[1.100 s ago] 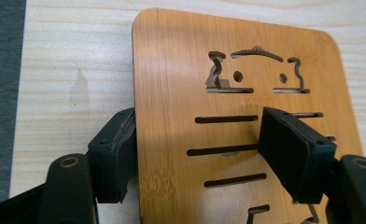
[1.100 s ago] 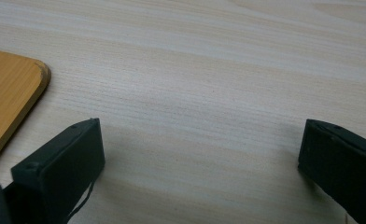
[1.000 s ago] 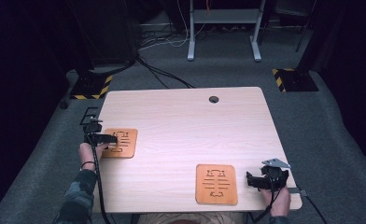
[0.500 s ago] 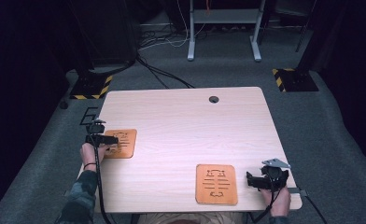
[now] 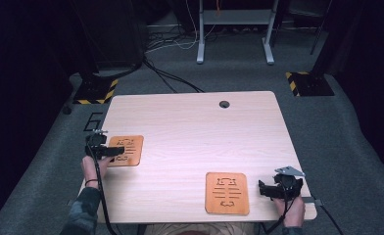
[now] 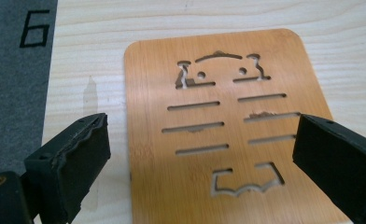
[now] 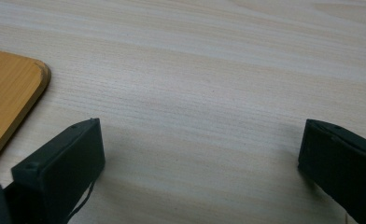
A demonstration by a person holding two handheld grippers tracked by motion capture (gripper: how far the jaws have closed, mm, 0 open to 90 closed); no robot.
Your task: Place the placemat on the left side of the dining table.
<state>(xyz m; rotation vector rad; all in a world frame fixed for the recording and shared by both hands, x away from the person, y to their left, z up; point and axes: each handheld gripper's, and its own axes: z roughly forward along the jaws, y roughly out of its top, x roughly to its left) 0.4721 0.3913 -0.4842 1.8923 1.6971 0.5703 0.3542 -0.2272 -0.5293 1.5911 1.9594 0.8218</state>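
Observation:
Two bamboo coasters with cut-out slots lie flat on the light wooden table. The left coaster sits near the table's left edge; my left gripper hovers at its left side. Seen from the left gripper view, the open left gripper straddles that coaster without touching it. The right coaster lies near the front edge. Just right of it, my right gripper rests low. The right gripper is open over bare wood, with that coaster's corner off to one side.
A dark cable hole sits at the table's far edge. The grey floor left of the table carries a "6" mark. Cables, a metal desk frame and hazard-striped bases stand beyond the table.
My left gripper has shifted slightly toward the person along the left coaster. The right gripper and both coasters have stayed put.

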